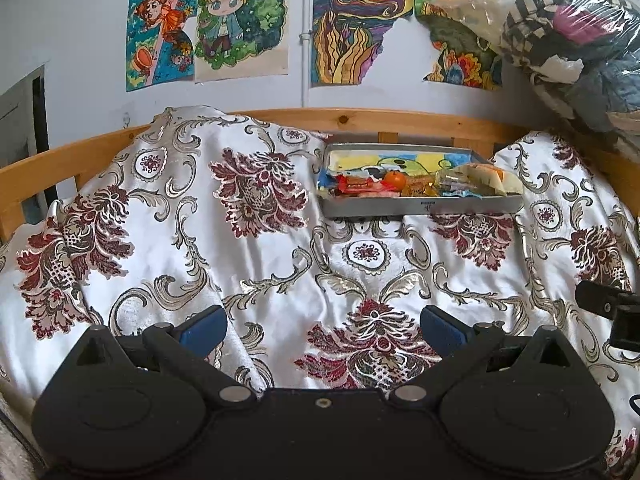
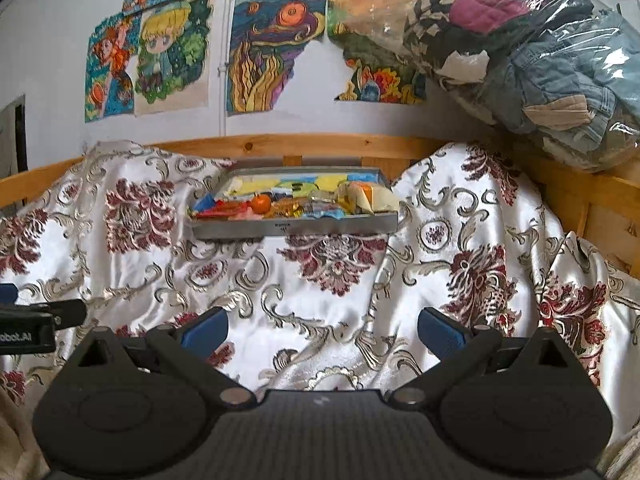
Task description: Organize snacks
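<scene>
Spread hand-held gripper, bare cloth, far tray

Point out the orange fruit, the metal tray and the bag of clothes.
orange fruit (image 1: 394, 179), left wrist view, middle of its skin.
metal tray (image 1: 424, 205), left wrist view, front wall.
bag of clothes (image 2: 532, 60), right wrist view, clear plastic over denim.

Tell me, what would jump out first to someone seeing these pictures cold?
Probably the shiny white bedspread with dark red flowers, filling the middle of both views. At its far edge, against the wooden bed rail, sits a grey metal tray heaped with bright snack packets and one small orange fruit. Above hang colourful cartoon drawings, and the open left gripper and right gripper frame the bottom.
</scene>
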Available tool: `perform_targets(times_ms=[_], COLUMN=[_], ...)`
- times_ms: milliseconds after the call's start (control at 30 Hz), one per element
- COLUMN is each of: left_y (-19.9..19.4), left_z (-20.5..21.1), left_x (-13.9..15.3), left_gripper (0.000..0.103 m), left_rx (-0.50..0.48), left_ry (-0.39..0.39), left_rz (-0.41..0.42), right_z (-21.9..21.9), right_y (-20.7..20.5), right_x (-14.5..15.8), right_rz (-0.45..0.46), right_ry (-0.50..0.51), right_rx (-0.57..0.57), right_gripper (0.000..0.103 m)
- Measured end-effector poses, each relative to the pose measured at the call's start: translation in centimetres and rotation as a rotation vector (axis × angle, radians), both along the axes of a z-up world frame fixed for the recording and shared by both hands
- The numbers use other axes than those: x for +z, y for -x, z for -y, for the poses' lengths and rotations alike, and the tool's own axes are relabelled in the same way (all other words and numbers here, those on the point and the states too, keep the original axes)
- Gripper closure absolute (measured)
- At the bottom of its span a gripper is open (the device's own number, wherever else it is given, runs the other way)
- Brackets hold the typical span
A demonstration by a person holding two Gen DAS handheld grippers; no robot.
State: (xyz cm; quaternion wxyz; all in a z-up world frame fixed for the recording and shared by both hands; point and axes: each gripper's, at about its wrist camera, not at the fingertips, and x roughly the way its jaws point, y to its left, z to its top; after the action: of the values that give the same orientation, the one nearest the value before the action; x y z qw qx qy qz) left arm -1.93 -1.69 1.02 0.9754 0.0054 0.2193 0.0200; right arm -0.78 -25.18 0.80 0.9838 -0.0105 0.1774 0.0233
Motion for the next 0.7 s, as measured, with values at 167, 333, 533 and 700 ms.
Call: perform_targets(times_ms=[167, 333, 533, 700], left_y=[-0.43, -0.47, -0.46, -0.43], left_z=[0.11, 0.12, 0.03, 0.02], left_x=[-0.34, -0.36, -0.39, -0.41], left_gripper=[0.001, 0.001, 0.001, 0.001], left_rx=[0.010, 0.012, 0.016, 0.016], left_ry=[-0.015, -0.015, -0.013, -0.013], left_rz=[-0.036, -0.038, -0.039, -0.038], right_z=[-0.20, 0.02, 0.05, 0.03], right_y=[-0.68, -0.65, -0.78, -0.80], right_x=[-0.43, -0.46, -0.51, -0.60], right_rz=[-0.039, -0.039, -0.046, -0.050], right_ry=[0.031, 0.024, 0.026, 0.033], right_rx=[-0.042, -0.041, -0.042, -0.037], right_gripper=[0.000, 0.000, 0.000, 0.000])
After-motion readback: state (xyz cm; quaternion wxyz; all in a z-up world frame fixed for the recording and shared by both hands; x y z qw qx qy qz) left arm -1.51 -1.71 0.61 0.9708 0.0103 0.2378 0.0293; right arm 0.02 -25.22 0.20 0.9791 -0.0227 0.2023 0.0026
